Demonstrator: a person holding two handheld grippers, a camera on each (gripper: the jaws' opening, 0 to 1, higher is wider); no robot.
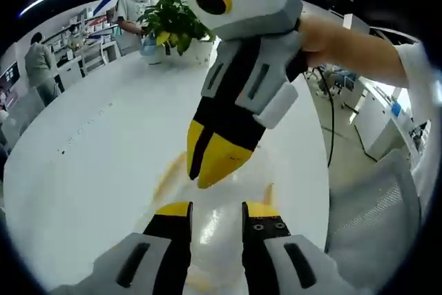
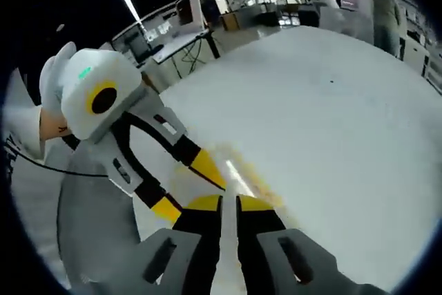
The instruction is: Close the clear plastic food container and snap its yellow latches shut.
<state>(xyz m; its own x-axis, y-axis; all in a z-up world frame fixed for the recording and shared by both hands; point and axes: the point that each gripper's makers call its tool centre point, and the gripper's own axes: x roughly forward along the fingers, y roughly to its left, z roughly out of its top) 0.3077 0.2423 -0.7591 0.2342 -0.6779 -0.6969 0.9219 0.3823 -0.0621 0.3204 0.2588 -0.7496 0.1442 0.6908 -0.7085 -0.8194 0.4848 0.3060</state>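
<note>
Both grippers converge on the clear plastic food container (image 1: 214,229), which sits on the white worktop (image 1: 90,164) directly ahead of and between the left gripper's (image 1: 215,211) jaws; it is overexposed and hard to read, so whether the lid is fully seated cannot be told. In the left gripper view its own jaws stand apart, released, straddling the container's near side, apparently to steady the box while the other tool works. The right gripper (image 1: 210,170) comes down from above, jaw tips together or nearly so and touching or just above the container top, just beyond the left jaws; a pointed, closed tip suits pressing down on a lid or pushing a latch better than grasping. A yellow latch (image 1: 168,174) shows as a pale yellow streak to the left of that tip, another faint one to its right. In the right gripper view the right gripper (image 2: 228,202) shows its jaws nearly shut with only a thin gap, nothing visibly held, and the left gripper (image 2: 190,184) enters beside them with its tips just beside the container (image 2: 238,177). Judgement: pressing step in hand, latches not confirmed snapped. A potted plant (image 1: 173,22) stands well beyond the jaws.
</note>
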